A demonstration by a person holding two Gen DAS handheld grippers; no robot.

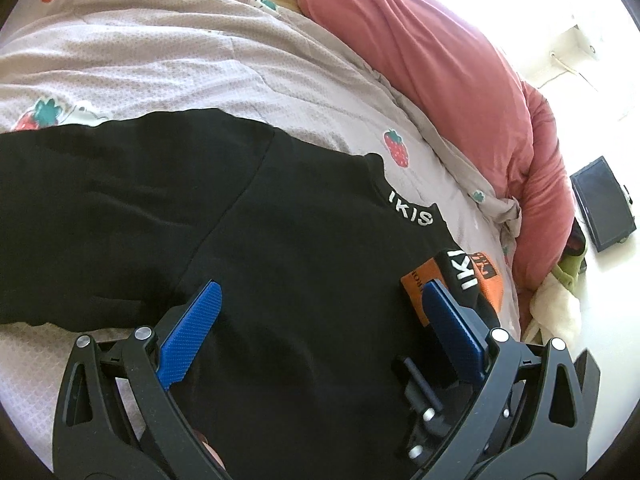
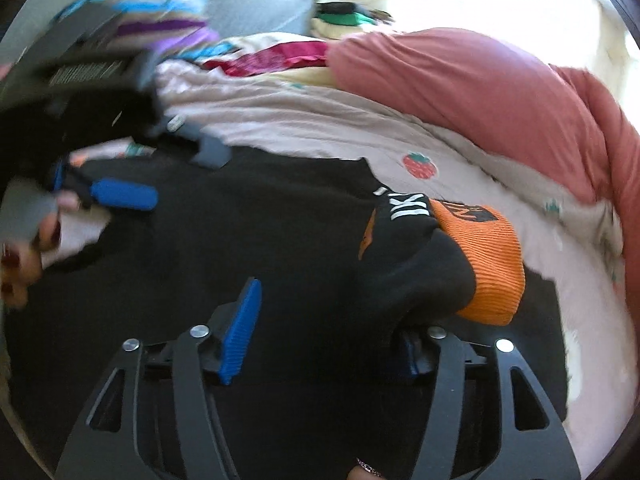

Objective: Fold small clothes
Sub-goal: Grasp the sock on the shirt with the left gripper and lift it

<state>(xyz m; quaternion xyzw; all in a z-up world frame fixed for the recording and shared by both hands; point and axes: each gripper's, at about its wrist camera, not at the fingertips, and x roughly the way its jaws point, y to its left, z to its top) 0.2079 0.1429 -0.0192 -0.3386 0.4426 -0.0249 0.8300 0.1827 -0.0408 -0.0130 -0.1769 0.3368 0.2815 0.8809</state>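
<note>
Here the black sweater [image 1: 248,216] lies spread on the bed [image 1: 180,60], probably flattened for folding. Left tongs [image 1: 320,312] gape wide, empty, above it; right tongs [image 2: 332,320] also spread, fabric draped over one finger.

Both wrist cams sit low and close over the black top [image 1: 280,240] [image 2: 240,240], facing across it toward the pink duvet [image 1: 460,80] [image 2: 480,92]. They share its lettered collar and the strawberry bedspread [image 1: 200,60] [image 2: 300,120].
</note>
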